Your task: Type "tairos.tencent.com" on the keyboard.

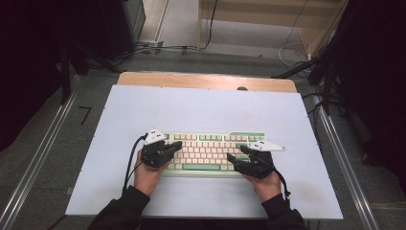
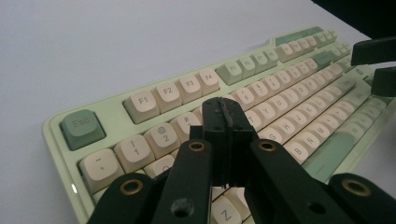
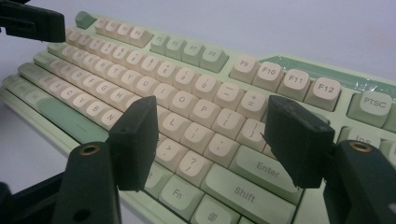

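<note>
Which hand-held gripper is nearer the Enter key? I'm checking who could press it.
Right. The right hand-held gripper hovers open over the keyboard's right half, with the Enter key between its jaws. The left hand-held gripper, shut, sits over the left-end keys.

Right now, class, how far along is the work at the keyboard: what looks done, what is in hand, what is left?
Done: the keyboard lies flat on the table, with both claws brought over it. In hand: the left claw has its jaws shut together with nothing between them, tip above the keys near the number row; the right claw hangs open over the keys near Enter. Left: no key looks pressed yet, so any key work seems to remain.
</note>
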Motion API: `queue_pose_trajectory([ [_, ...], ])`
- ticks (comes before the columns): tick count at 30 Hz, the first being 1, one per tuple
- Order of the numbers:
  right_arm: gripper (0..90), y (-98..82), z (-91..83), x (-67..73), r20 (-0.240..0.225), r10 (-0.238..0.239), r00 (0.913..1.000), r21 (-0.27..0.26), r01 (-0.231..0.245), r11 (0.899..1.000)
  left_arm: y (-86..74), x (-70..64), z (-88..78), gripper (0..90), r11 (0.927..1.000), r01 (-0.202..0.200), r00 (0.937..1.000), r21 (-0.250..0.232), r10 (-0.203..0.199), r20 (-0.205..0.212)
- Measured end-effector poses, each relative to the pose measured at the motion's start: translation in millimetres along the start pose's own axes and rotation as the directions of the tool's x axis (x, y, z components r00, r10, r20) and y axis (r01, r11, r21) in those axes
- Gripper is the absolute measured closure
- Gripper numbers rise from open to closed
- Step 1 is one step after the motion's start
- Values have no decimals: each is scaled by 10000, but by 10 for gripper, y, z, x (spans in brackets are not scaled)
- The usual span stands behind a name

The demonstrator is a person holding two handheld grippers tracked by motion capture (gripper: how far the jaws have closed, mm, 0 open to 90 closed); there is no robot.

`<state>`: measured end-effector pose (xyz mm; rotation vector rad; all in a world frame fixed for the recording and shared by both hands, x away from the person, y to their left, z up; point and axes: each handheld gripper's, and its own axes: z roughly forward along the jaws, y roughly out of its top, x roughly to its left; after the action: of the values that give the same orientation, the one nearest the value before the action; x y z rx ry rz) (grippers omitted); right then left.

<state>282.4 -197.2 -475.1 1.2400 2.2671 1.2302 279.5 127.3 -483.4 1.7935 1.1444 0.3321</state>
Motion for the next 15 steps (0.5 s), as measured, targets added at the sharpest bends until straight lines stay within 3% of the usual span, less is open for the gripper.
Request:
queue_pose_trajectory([
  [6, 336, -18, -13, -5, 70, 32, 10000, 31, -33, 10000, -4, -38, 107, 900, 9995, -110, 9999, 300, 107, 90],
  [15, 336, -41, -55, -35, 174, 158, 9997, -3, -158, 9999, -11, -46, 197, 900, 9977, -206, 9997, 650, 215, -134],
])
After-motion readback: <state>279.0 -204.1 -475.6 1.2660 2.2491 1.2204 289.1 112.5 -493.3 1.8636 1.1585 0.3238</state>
